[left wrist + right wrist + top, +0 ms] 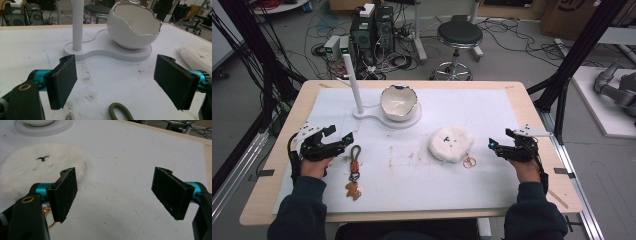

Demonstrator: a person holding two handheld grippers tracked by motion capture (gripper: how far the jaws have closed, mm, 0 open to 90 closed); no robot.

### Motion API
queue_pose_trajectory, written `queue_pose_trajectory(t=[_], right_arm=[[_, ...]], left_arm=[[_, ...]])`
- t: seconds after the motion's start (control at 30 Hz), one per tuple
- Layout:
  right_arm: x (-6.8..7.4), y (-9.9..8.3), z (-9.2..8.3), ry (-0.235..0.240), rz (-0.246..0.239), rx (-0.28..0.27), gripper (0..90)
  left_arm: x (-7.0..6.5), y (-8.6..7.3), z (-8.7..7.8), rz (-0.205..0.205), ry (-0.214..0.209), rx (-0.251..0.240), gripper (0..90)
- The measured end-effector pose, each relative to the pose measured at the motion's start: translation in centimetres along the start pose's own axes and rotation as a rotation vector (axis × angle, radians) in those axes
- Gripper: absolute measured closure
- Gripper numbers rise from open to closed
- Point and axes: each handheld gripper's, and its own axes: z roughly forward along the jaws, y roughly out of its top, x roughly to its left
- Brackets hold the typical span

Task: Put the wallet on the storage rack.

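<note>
**Both tools released beside their keychains**

The green-looped keychain [354,170] lies at lower left of the high view on the white mat [412,175], its olive cord loop [120,111] at the bottom edge of the left gripper view, just ahead of the jaws. The left tool [338,137] sits just left of it, jaws standing wide apart with nothing between them. Right of centre in the high view lies the fluffy white plush keychain [450,144], its gold ring [469,161] at its lower right. The right tool [498,146] rests near it at the right, jaws spread and empty; in the right gripper view the plush fills the upper left. In the upper middle of the high view, a white eggshell-shaped bowl [398,102] and an upright post [353,82] share one white base [412,120] on the table [282,165].
</note>
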Motion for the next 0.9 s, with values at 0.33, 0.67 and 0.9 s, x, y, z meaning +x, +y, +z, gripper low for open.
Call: queue_pose_trajectory(t=[0.33,0.67,0.9], right_arm=[[-0.3,-0.2,0.2,0.007,0.015,0.003,21.1],[0.5,0.1,0.8,0.041,0.006,0.012,21.0],[2.7,0.7,3.3,0.128,-0.037,0.079,26.2]], left_arm=[[0.0,-0.1,0.3,-0.005,0.004,0.007,18.7],[-0.4,0.0,0.3,0.01,-0.009,0.014,18.7],[-0.8,-0.1,0.4,0.021,-0.021,0.034,19.2]])
